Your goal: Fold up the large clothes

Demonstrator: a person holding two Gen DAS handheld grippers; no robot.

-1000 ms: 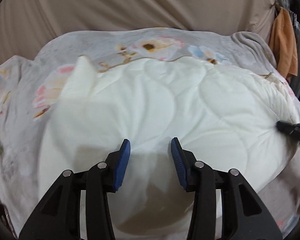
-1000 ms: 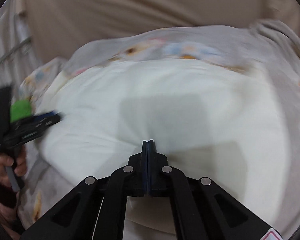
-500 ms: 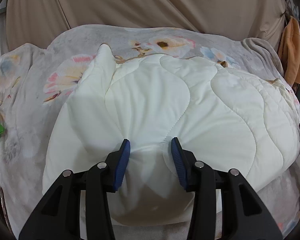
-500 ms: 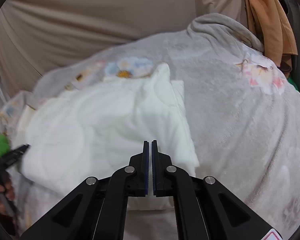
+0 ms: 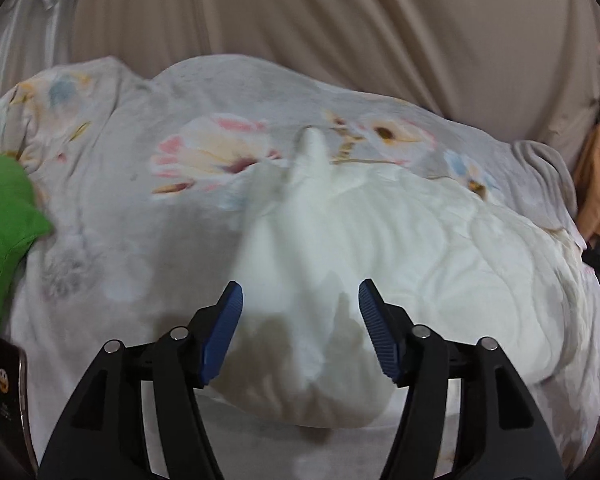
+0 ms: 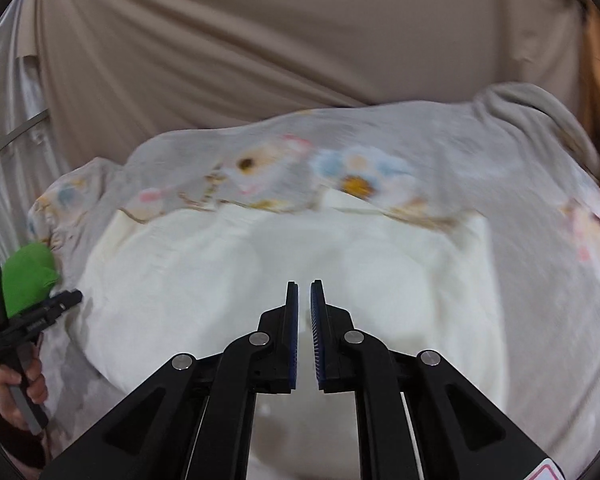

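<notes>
Your left tool (image 5: 300, 320) opens, releasing the white quilted garment (image 5: 420, 272); your right tool (image 6: 304, 300) opens empty, ready to regrip

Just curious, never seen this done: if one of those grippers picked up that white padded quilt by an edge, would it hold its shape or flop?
Probably flop: the white quilt already lies in soft puffy folds on the flowered blanket. Its stitched padding suggests it is bulky but light. One corner sticks up, so it likely has a little spring.
</notes>
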